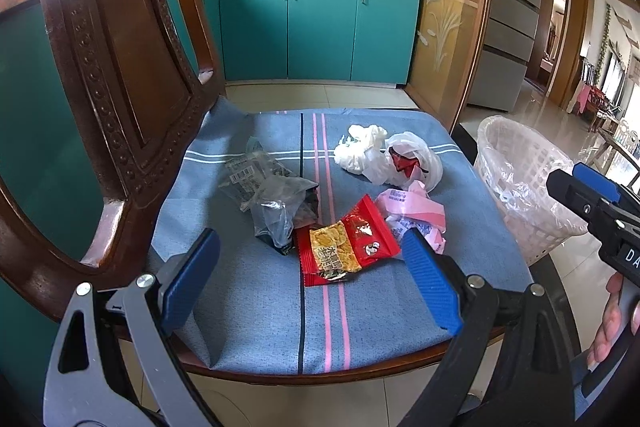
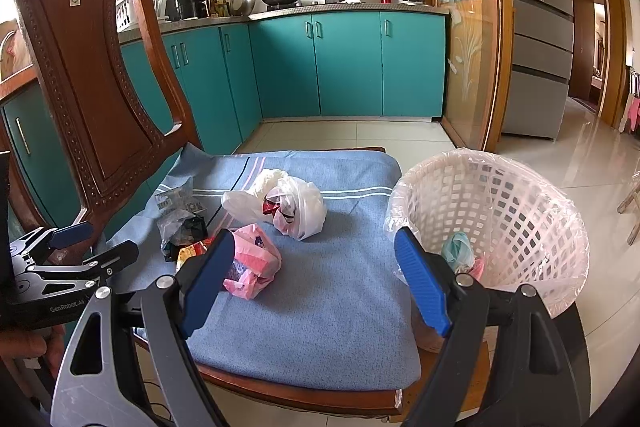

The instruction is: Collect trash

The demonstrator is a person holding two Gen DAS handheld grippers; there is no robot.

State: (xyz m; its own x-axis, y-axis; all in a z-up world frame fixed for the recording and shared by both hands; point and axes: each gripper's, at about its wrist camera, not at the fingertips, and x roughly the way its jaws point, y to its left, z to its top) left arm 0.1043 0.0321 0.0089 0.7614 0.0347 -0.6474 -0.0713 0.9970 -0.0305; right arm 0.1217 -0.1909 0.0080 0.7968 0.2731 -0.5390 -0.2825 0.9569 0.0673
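Note:
Trash lies on a blue chair cushion [image 1: 248, 299]: a red snack wrapper [image 1: 348, 243], a clear plastic wrapper [image 1: 272, 195], a pink plastic bag [image 1: 416, 215] and a white plastic bag [image 1: 400, 159] with red scraps inside. My left gripper [image 1: 312, 279] is open and empty, just in front of the red wrapper. My right gripper [image 2: 312, 283] is open and empty over the cushion [image 2: 320, 291], with the pink bag [image 2: 252, 263] by its left finger. A white lattice waste basket [image 2: 516, 211] with a clear liner stands right of the chair, holding some trash.
The carved wooden chair back [image 1: 112, 67] rises at the left. Teal kitchen cabinets [image 1: 320, 27] stand behind, across a tiled floor. A glass door panel [image 1: 444, 7] and a fridge [image 2: 540, 27] are at the right. The basket also shows in the left wrist view [image 1: 520, 183].

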